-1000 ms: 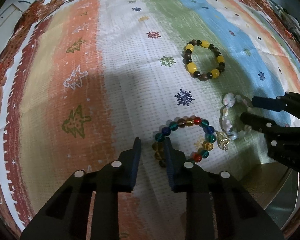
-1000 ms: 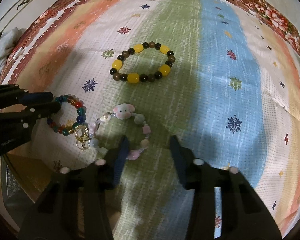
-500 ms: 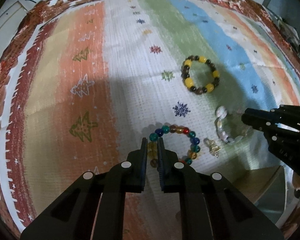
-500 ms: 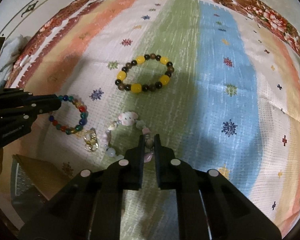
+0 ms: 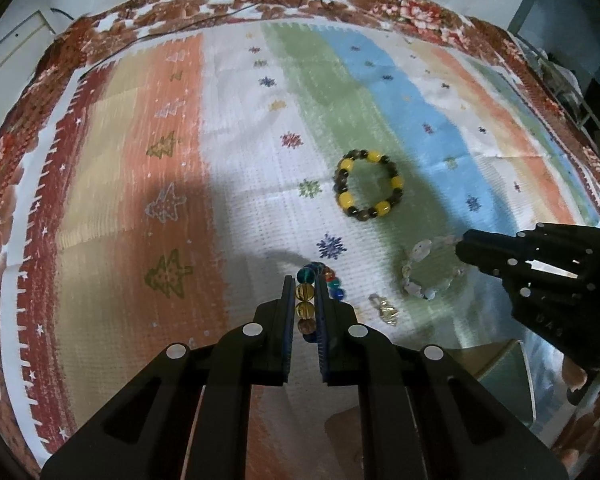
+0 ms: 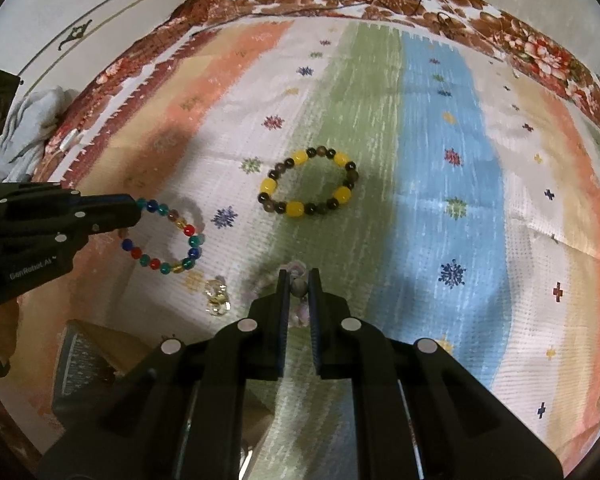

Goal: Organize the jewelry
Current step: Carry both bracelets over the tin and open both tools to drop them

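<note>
My left gripper (image 5: pixel 303 282) is shut on the multicoloured glass-bead bracelet (image 5: pixel 305 292), which hangs lifted off the striped cloth; the right wrist view shows the same bracelet (image 6: pixel 168 240) dangling from the left gripper (image 6: pixel 134 212). The pale pastel charm bracelet (image 6: pixel 298 286) sits pinched in my right gripper (image 6: pixel 299 280), mostly hidden behind the fingers. From the left wrist view that pale bracelet (image 5: pixel 424 276) hangs from the right gripper (image 5: pixel 462 250). A yellow and brown bead bracelet (image 6: pixel 306 184) lies flat on the cloth ahead (image 5: pixel 368 190). A small clear-and-gold charm (image 6: pixel 218 300) rests loose between the two grippers.
The striped tablecloth (image 6: pixel 440 160) covers the table, with a floral border at the far edge. A box with a wooden-looking floor (image 6: pixel 96 344) stands at the near edge below the left gripper, also seen as the box (image 5: pixel 496 364). Crumpled grey cloth (image 6: pixel 24 128) lies at the far left.
Both grippers closed, the left on the multicoloured bracelet and the right on the pale bracelet. Both then rose, lifting the bracelets off the cloth. The small charm stayed on the cloth.
</note>
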A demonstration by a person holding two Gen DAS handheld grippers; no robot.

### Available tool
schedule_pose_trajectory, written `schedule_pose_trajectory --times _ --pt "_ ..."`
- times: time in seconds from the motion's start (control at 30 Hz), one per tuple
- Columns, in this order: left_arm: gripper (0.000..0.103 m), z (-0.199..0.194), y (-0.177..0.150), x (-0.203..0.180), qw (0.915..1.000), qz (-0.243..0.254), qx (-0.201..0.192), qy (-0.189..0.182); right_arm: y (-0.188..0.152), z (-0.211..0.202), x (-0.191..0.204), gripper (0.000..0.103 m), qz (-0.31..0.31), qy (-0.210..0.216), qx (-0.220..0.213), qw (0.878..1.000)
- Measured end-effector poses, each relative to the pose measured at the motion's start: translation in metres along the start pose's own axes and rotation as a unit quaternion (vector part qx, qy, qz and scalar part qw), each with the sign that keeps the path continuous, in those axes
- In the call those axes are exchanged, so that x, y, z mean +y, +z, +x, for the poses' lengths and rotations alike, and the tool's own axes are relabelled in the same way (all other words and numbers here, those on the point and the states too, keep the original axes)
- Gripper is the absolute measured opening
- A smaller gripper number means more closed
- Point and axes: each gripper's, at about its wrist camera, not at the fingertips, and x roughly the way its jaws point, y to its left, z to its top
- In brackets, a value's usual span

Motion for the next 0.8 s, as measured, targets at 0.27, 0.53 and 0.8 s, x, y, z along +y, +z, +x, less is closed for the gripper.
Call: schedule_pose_trajectory --times 0.27,0.53,0.8 --pt "0.009 -0.015 0.000 -0.006 0.9998 0.001 -0.017 -0.005 -0.001 -0.015 0.003 0.010 0.003 -0.005 -0.018 1.000" --pt "0.009 -0.037 -0.004 -0.012 0.9991 -0.001 -0.039 -0.016 -0.004 -0.042 0.005 0.010 0.010 0.005 -0.054 0.998" --pt "0.009 -0.065 -0.014 -0.024 0.9973 0.002 -0.065 -0.033 -0.012 -0.071 0.018 0.010 0.007 0.014 -0.080 0.997"
